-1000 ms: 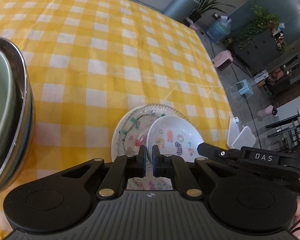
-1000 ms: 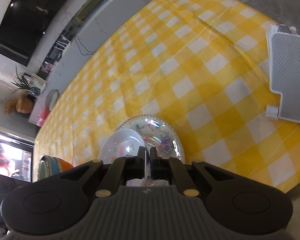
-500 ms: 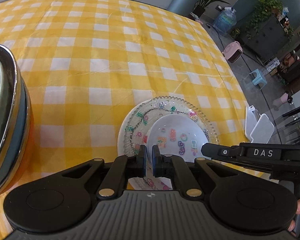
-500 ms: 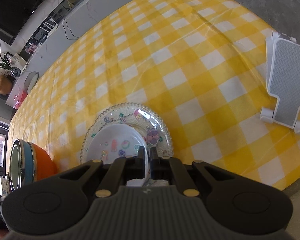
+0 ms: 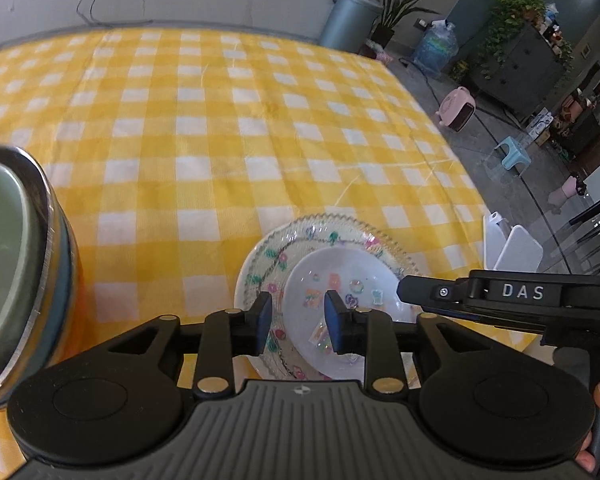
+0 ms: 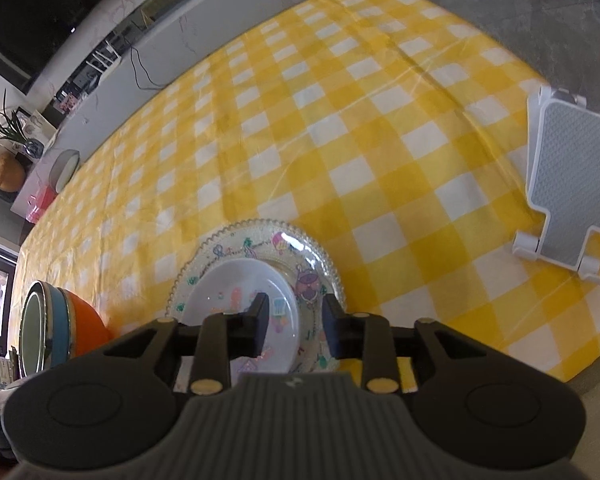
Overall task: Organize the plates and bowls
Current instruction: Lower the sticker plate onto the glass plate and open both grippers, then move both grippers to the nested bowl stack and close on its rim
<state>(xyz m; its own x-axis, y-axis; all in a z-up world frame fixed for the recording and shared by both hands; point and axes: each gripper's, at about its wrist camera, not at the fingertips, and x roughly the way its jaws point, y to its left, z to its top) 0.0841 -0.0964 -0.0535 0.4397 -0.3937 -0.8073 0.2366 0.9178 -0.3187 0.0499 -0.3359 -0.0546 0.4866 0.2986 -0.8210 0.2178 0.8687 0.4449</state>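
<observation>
Checked tablecloth | small dish in patterned plate | both grippers' fingers spread

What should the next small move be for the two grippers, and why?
Probably draw both grippers straight back from the dishes. The left gripper and right gripper are both open, and the small white plate sits on the clear patterned plate, so that stack looks finished. The bowl stack stands apart.
</observation>
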